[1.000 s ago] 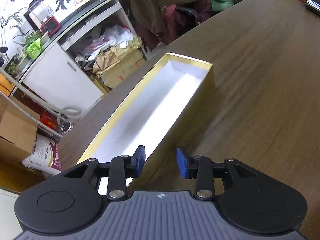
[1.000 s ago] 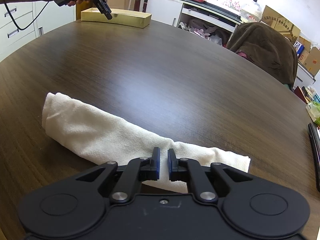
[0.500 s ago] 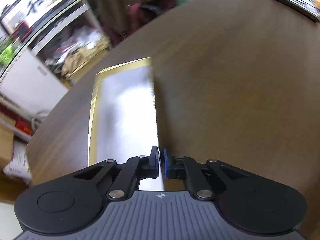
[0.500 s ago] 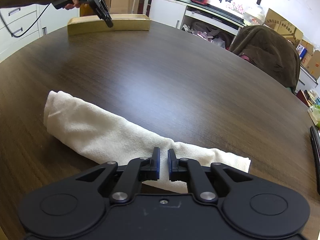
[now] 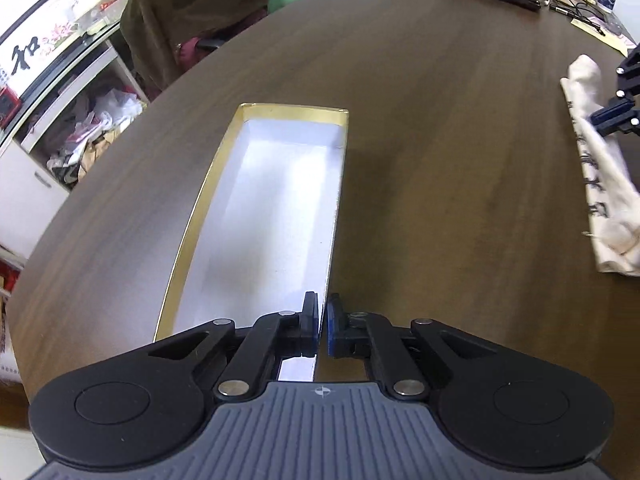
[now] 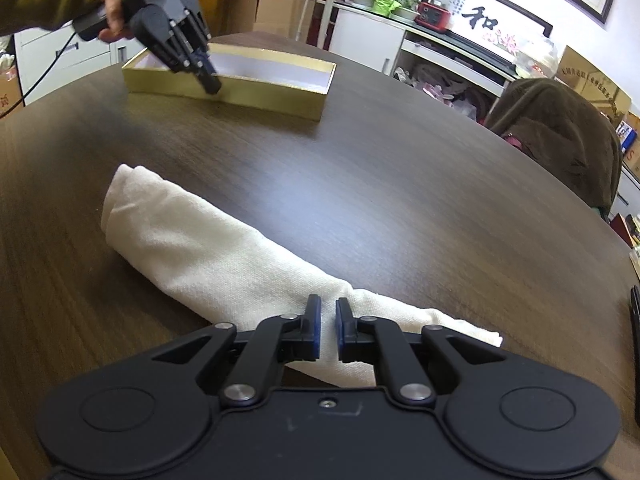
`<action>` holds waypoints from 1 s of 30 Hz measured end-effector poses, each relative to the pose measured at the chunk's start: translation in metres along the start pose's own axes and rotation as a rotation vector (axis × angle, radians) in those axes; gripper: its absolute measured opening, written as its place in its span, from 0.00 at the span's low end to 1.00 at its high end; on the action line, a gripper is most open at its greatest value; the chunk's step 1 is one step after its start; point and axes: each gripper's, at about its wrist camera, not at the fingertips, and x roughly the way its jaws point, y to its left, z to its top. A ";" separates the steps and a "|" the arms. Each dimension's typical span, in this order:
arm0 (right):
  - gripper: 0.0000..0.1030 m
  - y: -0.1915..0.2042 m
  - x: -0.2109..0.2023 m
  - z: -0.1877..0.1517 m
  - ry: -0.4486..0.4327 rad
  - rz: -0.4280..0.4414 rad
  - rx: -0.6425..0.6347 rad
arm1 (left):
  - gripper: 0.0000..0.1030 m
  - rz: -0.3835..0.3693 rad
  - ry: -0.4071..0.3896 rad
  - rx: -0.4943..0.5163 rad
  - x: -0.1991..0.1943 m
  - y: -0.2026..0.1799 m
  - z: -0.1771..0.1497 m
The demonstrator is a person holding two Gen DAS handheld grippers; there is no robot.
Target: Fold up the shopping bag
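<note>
On the dark wooden desk [image 6: 400, 184] we see the shopping bag [image 6: 224, 264], already rolled into a long cream bundle. Its long axis runs from the far left of the right wrist view to the near right, and its near end passes just under the right gripper [image 6: 327, 330]. This gripper is nearly closed, and its 2 blue pads appear to pinch the cloth, so we judge that it holds the bag.

The left gripper [image 5: 323, 330] is closed on the near long wall of the gold box [image 5: 332, 216], with 1 finger inside and 1 outside. The box is open, white inside, and its long axis points away from this gripper. From there the bag [image 5: 600, 160] lies well apart, to the right, and the right gripper [image 5: 616, 112] is on it.

So the right hand is the nearer one to the bag. We think the coming move turns on the gap between box and bag: the box must come closer, or the bundle must travel to it.

The bag has dark printed characters, too blurred to read. On the wall hangs a calligraphy panel [image 6: 484, 24] with the character 和.
</note>
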 end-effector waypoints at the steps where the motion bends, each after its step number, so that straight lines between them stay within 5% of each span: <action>1: 0.06 0.000 0.000 0.000 -0.004 0.003 -0.001 | 0.02 -0.006 -0.001 -0.021 -0.002 -0.007 -0.001; 6: 0.06 -0.003 -0.002 -0.002 -0.016 0.022 -0.015 | 0.03 -0.044 -0.016 -0.019 -0.016 -0.045 -0.007; 12: 0.06 -0.007 -0.003 -0.003 -0.022 0.051 -0.032 | 0.06 -0.002 -0.006 -0.085 -0.024 -0.052 -0.006; 17: 0.06 -0.010 -0.004 -0.005 -0.026 0.078 -0.038 | 0.09 0.035 -0.146 -0.192 -0.073 -0.071 0.008; 21: 0.06 -0.012 -0.005 -0.006 -0.032 0.092 -0.045 | 0.10 -0.108 -0.258 -0.272 -0.091 -0.106 0.027; 25: 0.07 -0.015 -0.006 -0.008 -0.037 0.108 -0.043 | 0.10 -0.227 -0.239 -0.261 -0.061 -0.149 0.044; 30: 0.07 -0.022 -0.005 -0.008 -0.030 0.135 -0.014 | 0.09 -0.224 -0.201 -0.359 -0.034 -0.157 0.042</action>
